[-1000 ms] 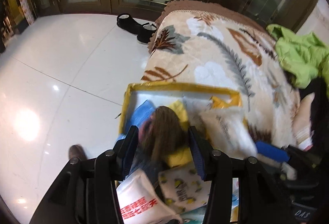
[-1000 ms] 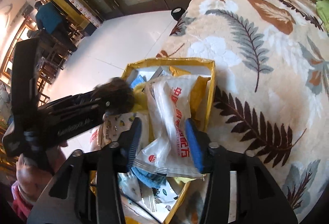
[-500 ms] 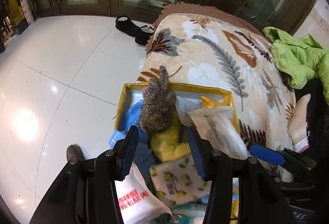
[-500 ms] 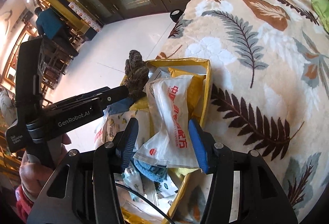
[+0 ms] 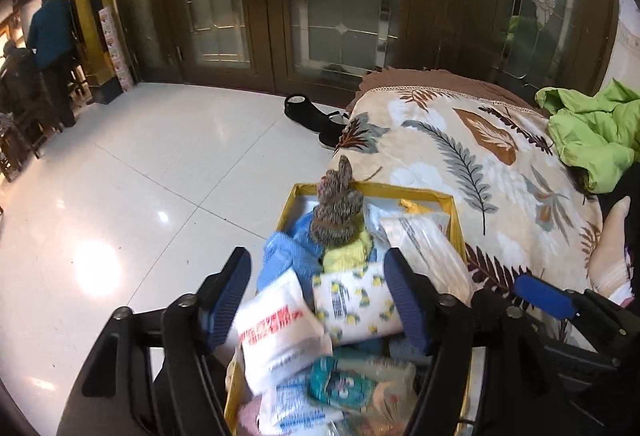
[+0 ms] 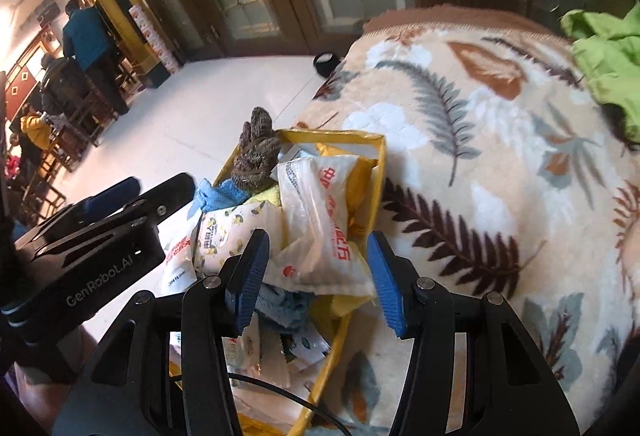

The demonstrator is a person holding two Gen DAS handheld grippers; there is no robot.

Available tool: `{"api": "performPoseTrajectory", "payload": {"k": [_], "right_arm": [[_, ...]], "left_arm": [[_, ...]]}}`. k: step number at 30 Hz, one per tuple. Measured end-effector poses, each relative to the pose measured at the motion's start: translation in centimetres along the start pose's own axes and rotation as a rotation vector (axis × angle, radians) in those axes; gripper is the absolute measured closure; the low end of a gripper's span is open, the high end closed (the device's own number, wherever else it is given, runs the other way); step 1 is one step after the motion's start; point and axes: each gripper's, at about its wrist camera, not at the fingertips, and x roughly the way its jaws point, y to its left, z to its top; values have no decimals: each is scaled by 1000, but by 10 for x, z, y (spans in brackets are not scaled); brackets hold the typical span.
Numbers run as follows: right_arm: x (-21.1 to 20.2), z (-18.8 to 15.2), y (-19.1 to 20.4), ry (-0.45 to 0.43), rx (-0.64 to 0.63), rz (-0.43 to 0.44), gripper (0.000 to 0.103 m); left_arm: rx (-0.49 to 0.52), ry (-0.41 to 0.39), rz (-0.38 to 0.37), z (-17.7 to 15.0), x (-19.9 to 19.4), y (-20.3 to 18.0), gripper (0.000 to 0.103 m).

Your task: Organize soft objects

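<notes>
A: What are the grippers doing?

B: The left gripper (image 5: 320,296) is hovering over the near end of the yellow box (image 5: 456,220) with its jaws standing wide apart, gripping nothing. The right gripper (image 6: 316,272) is hanging beside it, jaws equally spread and empty, with a white red-lettered packet (image 6: 320,220) lying between and beyond them.

A: And the soft things?

B: The brown knitted glove (image 5: 338,210) is sitting upright on the yellow cloth (image 5: 346,256) and blue towel (image 5: 288,252) in the box's far half. The box is resting at the left edge of the leaf-patterned bed (image 5: 480,164).
</notes>
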Motion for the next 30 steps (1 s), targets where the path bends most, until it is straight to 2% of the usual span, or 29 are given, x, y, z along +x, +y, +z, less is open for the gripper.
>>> {"api": "performPoseTrajectory", "payload": {"k": [7,10,15,18,30], "right_arm": [[-15,-31,-3,-42,31,-38,52],[-14,-42,0,-59,29,-81,52],[-8,-47,5,-47,43,-96,52],[-9,-48,11,-53,31,-105,52],[-3,-51,15,-36,37,-118,52]], "left_arm": [[-47,12,21,-36,-12,-2,30],[-56,27,60,-48,-11,1,30],[-73,9,90,-53,-17,7,30],[-70,23,132,-53,-16,9,27],[-83,9,98,-54,-12,15,27]]}}
